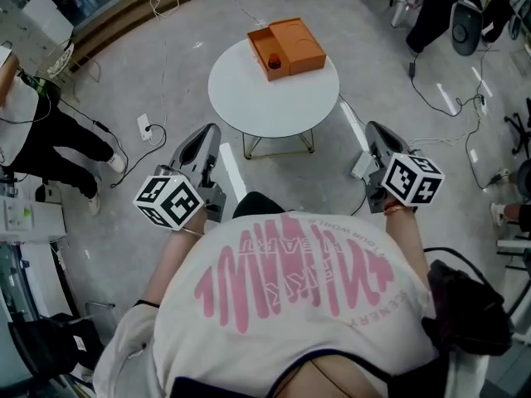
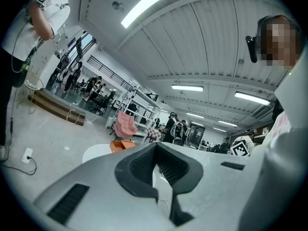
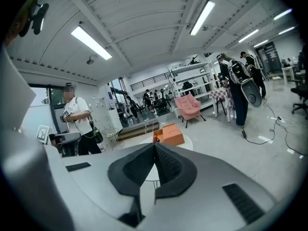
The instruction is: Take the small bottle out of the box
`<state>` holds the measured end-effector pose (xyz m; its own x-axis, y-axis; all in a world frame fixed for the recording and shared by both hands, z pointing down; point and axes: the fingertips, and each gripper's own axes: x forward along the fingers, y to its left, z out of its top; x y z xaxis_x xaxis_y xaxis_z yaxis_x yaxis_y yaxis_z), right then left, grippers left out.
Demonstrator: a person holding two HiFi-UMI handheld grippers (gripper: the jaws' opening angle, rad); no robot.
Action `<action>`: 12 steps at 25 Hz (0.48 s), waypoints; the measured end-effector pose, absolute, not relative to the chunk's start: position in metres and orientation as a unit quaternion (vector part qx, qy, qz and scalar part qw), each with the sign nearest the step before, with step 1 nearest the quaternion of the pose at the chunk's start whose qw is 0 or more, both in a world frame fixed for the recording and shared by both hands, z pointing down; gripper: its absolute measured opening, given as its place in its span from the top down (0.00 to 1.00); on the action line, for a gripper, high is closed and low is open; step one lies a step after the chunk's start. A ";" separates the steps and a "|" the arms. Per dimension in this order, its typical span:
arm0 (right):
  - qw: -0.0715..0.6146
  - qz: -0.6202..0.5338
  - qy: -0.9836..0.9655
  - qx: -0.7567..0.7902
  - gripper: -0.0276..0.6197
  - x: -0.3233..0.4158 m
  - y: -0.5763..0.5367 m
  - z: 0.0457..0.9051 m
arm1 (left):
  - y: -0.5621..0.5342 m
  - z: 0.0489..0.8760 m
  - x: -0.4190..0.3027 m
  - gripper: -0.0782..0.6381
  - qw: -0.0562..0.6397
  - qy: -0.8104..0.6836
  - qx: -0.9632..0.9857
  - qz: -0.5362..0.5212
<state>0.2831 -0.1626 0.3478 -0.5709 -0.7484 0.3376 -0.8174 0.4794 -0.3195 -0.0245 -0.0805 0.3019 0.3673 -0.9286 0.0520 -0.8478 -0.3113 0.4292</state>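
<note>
At the far left of the head view, a standing person (image 1: 37,135) in a white top and dark trousers is seen on the grey floor. The left gripper (image 1: 206,136) is held in front of the wearer's chest, with its marker cube (image 1: 168,200) toward the camera. In the left gripper view its dark pads are seen pressed together at the tips, and nothing is held between them.

Further ahead, well apart from both grippers, a round white table (image 1: 249,98) stands. An orange box (image 1: 286,46) is placed on its far edge and lies open. The small bottle (image 1: 275,60) (dark reddish, its details are too small to tell) is found inside the left, tray-like part of the box, at the end nearer to the camera.

To the right, the right gripper (image 1: 375,133) is held at a similar height, and its jaws are also closed on nothing. In the right gripper view a pink armchair (image 3: 188,107) is seen behind the table.
</note>
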 end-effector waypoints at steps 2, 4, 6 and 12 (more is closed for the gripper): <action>0.090 0.237 -0.858 0.447 0.95 0.280 -0.160 0.362 | -0.085 0.310 -0.024 0.88 0.205 -0.554 0.800 -0.105; 0.101 0.248 -0.856 0.443 0.95 0.275 -0.163 0.375 | -0.090 0.317 -0.025 0.88 0.211 -0.554 0.799 -0.104; 0.107 0.259 -0.854 0.439 0.95 0.267 -0.169 0.383 | -0.096 0.326 -0.029 0.88 0.222 -0.553 0.796 -0.101; 0.098 0.268 -0.864 0.416 0.95 0.232 -0.206 0.393 | -0.138 0.344 -0.049 0.88 0.242 -0.556 0.789 -0.093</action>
<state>0.2324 -0.2058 0.3927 -0.6350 -0.6659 0.3916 -0.7707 0.5108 -0.3810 -0.0490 -0.1376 0.3439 0.3635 -0.9235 0.1226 -0.8330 -0.2633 0.4866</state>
